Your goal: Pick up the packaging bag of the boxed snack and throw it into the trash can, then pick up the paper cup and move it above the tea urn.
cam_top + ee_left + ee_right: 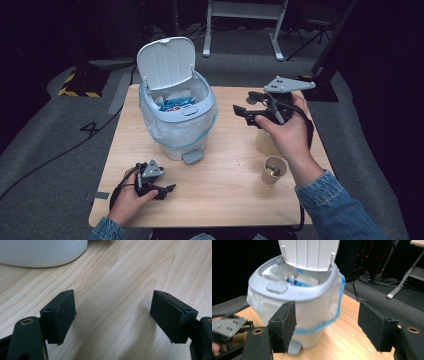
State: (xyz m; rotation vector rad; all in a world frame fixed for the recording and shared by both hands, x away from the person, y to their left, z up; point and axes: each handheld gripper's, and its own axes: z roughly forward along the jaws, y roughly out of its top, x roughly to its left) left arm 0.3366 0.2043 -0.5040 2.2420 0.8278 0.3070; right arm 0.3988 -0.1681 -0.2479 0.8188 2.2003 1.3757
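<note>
Your right claw (245,104) hangs wide open and empty beside the lid-up pedal bin (176,117) mid-bench (225,190) — paper cup (273,170) under your wrist — while your left claw (167,189), wide open and empty too, rests near the front edge.

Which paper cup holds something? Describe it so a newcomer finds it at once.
Start at the white pedal bin with raised lid on the light wooden table. Toward the table's right edge, the small tan paper cup stands nearest the person; unlike the cup behind the hand, brownish bits show inside.
</note>
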